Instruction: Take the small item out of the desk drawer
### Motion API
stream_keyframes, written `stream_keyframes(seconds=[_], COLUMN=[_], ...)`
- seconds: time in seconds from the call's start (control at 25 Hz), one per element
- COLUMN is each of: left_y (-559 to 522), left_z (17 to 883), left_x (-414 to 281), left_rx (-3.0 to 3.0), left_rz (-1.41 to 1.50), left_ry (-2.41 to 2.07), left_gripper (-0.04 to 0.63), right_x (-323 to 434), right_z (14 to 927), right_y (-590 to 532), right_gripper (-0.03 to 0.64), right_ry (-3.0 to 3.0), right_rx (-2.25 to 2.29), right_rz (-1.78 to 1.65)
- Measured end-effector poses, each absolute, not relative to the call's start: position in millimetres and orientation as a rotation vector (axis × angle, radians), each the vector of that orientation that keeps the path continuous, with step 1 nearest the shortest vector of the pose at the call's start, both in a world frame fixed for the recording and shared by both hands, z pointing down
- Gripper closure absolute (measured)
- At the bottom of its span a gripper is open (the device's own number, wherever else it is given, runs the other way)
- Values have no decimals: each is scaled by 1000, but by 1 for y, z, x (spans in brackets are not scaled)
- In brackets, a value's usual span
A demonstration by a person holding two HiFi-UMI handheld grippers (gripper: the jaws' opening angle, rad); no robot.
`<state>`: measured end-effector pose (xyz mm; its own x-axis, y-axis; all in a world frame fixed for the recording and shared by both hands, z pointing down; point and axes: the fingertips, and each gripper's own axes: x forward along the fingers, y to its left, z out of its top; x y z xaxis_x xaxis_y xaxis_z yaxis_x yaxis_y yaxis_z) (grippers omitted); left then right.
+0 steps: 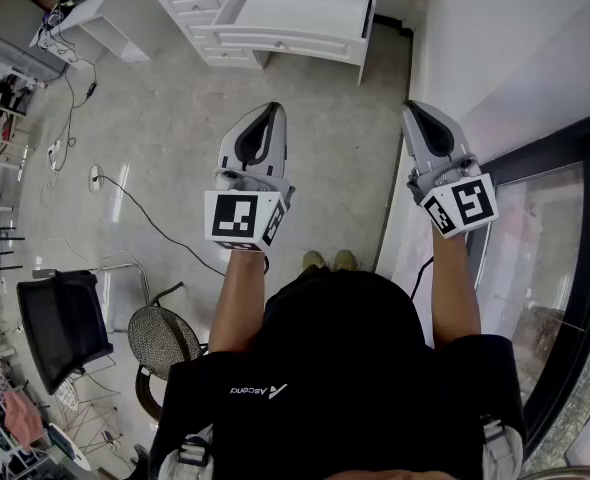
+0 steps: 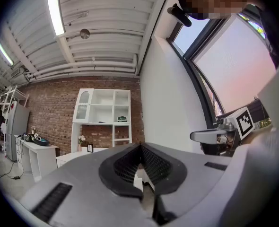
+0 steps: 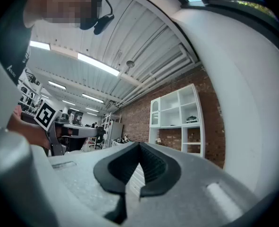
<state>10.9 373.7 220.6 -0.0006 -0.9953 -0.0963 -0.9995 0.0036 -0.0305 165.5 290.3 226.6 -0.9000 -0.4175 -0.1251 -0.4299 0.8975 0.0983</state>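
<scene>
Head view: the left gripper (image 1: 265, 118) and right gripper (image 1: 422, 118) are held level ahead of the standing person, well apart from the white desk (image 1: 275, 13) across the floor, judged a carrying posture for the approach. The small item is not visible (presumably inside a drawer (image 1: 225, 40)). Left gripper view: jaws fully together, nothing between them, aimed at a distant shelf unit (image 2: 104, 112). Right gripper view: jaws likewise closed and empty.
</scene>
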Motion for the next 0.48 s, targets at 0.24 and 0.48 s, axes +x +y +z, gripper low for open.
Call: stream_keyframes(seconds=[0.24,0.48], left_y=[376,376], left_z=[218,218], left_x=[9,5], left_rx=[-2141,-2120], left_rz=[104,112], left_ry=[2156,2170], left_gripper=[597,595], right_x=[164,163], right_z=[227,227], right_y=[294,295], right_gripper=[617,617], right_ry=[2959,2955], right_rx=[-659,-672], right_rz=[208,217])
